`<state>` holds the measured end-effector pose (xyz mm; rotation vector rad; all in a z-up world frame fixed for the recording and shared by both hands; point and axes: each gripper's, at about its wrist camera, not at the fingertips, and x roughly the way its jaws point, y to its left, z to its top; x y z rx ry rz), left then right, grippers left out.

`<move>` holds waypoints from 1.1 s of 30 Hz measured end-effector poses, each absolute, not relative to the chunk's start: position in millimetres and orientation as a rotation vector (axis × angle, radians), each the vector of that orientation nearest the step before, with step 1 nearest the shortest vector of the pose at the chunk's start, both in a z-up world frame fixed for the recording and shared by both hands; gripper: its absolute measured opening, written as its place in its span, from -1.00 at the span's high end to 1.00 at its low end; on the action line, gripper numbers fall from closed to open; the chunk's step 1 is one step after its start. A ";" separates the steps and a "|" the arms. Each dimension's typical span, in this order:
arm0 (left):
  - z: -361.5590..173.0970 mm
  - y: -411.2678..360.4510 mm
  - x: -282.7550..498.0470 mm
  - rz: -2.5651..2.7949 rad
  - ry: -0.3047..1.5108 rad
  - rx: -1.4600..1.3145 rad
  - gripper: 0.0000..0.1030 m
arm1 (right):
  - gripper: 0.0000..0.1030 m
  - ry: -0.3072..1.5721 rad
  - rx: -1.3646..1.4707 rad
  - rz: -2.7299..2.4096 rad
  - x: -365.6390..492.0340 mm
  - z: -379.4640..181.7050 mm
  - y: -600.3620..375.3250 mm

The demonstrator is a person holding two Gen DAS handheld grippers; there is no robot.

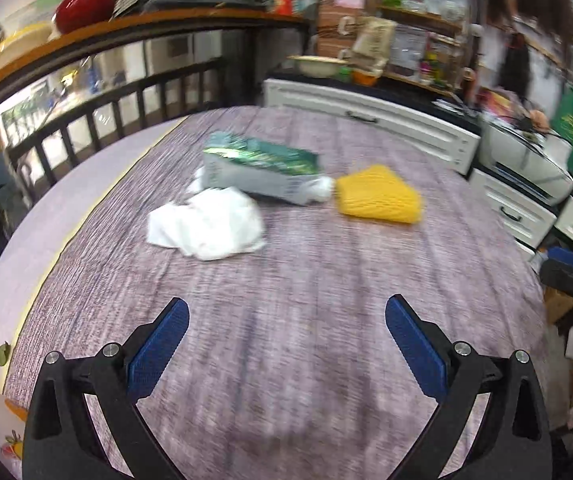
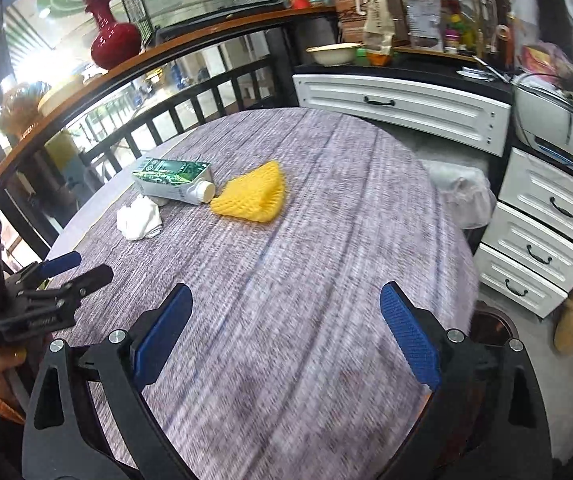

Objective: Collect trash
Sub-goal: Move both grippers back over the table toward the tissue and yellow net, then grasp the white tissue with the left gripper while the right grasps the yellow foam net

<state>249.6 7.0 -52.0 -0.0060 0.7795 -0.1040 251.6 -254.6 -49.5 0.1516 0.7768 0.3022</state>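
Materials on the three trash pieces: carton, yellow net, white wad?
Carton: likely coated paperboard, glossy green print, white plastic-looking cap. Yellow net: probably foam mesh, matte, ribbed lattice. White wad: looks like tissue or thin paper, soft crumpled folds.

Trash ahead of the spread left claw (image 1: 286, 344)
Crumpled tissue (image 1: 208, 226), carton (image 1: 262, 172) and yellow foam net (image 1: 378, 196) lie on the surface (image 1: 306, 320).
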 end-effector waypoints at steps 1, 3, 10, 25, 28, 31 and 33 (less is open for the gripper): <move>-55.2 15.4 260.1 -0.091 0.800 -0.021 -0.89 | -0.81 0.788 0.146 0.310 258.8 -50.5 -249.5; -58.0 24.1 272.6 -0.062 0.810 -0.027 -0.89 | -0.81 0.808 0.124 0.315 270.7 -52.9 -240.2; -64.4 36.3 325.7 -0.003 0.853 -0.041 -0.89 | -0.81 0.841 0.101 0.313 295.6 -52.8 -226.2; -78.0 65.6 346.4 0.031 0.924 -0.132 0.51 | -0.81 0.871 0.015 0.294 347.9 -56.6 -183.3; -66.1 80.4 337.5 0.025 0.884 -0.205 0.58 | -0.81 0.893 -0.008 0.287 365.5 -62.0 -171.1; -47.4 89.6 325.2 0.067 0.788 -0.230 0.59 | -0.69 0.912 -0.037 0.266 379.7 -68.6 -161.4; -41.6 93.8 321.9 0.077 0.754 -0.250 0.59 | -0.55 0.934 -0.051 0.242 388.8 -73.9 -158.6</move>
